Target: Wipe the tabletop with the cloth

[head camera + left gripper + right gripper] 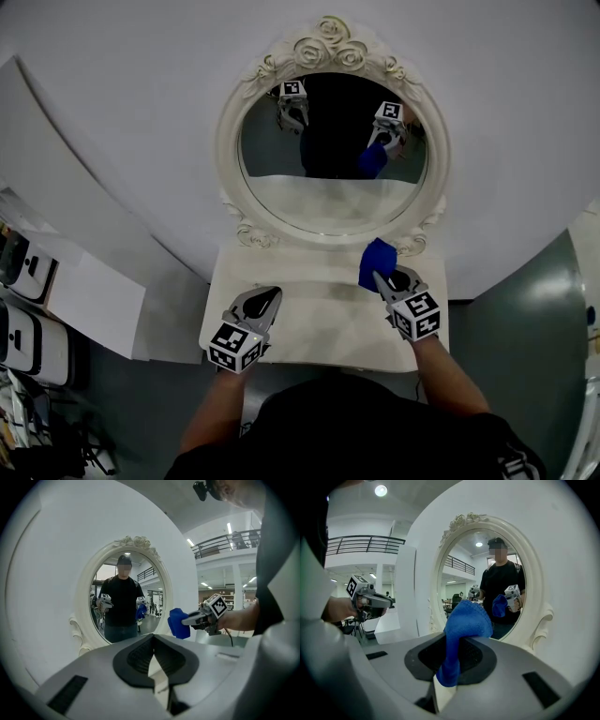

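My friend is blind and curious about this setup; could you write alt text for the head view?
Seen from above, the right gripper pinches a blue cloth over the back right of a white tabletop. The left gripper, jaws together and empty, is held over its front left. Behind stands an oval mirror in an ornate white frame, reflecting both grippers.

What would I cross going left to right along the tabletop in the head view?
In order: left gripper → bare tabletop → blue cloth, clamped in the right gripper → grey floor past the table's right edge.
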Motion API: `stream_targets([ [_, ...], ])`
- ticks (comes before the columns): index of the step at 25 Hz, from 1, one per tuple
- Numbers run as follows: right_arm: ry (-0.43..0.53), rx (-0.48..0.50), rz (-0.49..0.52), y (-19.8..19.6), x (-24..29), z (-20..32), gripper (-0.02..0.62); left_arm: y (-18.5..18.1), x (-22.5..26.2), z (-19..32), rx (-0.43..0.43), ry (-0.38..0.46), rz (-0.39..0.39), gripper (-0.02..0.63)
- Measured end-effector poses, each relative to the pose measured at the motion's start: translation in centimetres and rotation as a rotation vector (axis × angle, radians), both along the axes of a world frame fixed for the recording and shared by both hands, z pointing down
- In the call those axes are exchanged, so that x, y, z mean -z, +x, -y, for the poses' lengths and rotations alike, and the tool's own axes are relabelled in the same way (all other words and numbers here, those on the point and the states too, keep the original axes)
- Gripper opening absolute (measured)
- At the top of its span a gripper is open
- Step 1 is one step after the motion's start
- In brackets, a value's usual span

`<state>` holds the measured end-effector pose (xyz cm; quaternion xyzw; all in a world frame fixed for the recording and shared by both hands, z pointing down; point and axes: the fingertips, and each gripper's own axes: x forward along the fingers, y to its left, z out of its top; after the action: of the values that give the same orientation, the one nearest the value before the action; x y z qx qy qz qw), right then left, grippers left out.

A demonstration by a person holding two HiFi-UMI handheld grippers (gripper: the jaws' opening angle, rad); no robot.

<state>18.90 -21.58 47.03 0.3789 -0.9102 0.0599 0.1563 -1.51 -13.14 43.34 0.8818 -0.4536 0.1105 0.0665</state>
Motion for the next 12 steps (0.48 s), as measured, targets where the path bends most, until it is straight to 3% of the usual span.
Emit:
stream_targets([
  [12,0.005,-0.039,-0.019,-1.0,0.1,-0.9,0.041,-1.2,-0.8,-0.2,-0.042,-0.009,-0.009,0.011],
])
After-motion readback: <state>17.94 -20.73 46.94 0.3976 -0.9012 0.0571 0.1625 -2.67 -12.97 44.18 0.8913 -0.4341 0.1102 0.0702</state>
